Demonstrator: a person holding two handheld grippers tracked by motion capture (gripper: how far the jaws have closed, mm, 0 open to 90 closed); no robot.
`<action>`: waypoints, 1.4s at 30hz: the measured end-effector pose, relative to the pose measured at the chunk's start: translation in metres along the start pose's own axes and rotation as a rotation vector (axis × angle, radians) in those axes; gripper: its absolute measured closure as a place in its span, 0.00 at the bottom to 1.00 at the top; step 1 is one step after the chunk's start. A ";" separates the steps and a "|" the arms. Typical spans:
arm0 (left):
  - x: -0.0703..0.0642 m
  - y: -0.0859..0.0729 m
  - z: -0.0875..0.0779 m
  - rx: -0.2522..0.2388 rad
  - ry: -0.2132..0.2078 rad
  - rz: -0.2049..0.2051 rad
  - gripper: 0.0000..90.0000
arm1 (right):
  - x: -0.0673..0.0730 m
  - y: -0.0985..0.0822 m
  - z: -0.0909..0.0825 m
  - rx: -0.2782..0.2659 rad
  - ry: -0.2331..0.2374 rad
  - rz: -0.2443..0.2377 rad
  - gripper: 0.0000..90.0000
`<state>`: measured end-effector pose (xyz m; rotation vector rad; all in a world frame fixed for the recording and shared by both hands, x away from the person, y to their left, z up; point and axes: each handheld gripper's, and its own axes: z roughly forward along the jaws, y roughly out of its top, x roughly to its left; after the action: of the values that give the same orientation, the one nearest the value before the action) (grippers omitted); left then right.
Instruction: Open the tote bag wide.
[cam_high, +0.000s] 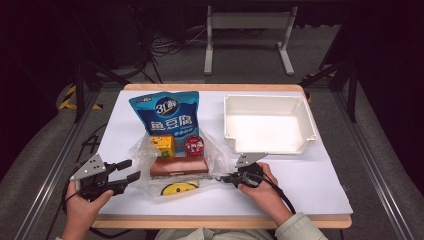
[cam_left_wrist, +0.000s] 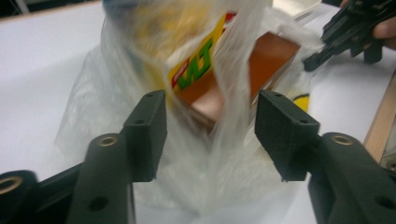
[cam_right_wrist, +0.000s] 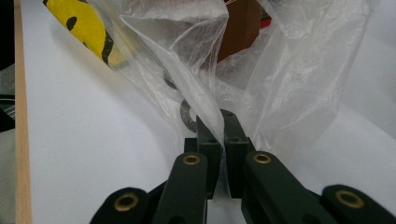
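Nearest, the left claw (cam_high: 131, 170) stands half open beside the clear plastic bag (cam_high: 150, 155), gripping nothing; the bag lies on the counter (cam_high: 310, 175) holding a brown block (cam_high: 179, 166) and yellow carton (cam_high: 164, 145); the right claw (cam_high: 223, 177) pinches its edge shut.

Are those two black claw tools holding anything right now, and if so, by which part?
The right gripper pinches the clear plastic bag by a gathered fold at its right edge. The left gripper holds nothing: its fingers stand apart around the bag's other side.
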<state>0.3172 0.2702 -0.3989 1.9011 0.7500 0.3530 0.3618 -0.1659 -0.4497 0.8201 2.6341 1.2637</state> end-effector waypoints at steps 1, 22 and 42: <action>-0.002 0.002 0.002 0.004 -0.007 0.009 0.54 | 0.000 0.000 0.000 0.000 0.000 0.000 0.99; 0.009 -0.031 0.016 0.249 -0.057 -0.102 1.00 | 0.001 -0.001 -0.003 0.002 0.011 0.000 0.99; 0.013 -0.048 0.025 0.335 -0.056 -0.121 0.99 | -0.008 -0.012 -0.013 -0.010 -0.013 0.057 0.94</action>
<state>0.3248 0.2745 -0.4541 2.1552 0.9262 0.1006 0.3591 -0.1851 -0.4516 0.9053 2.6102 1.2791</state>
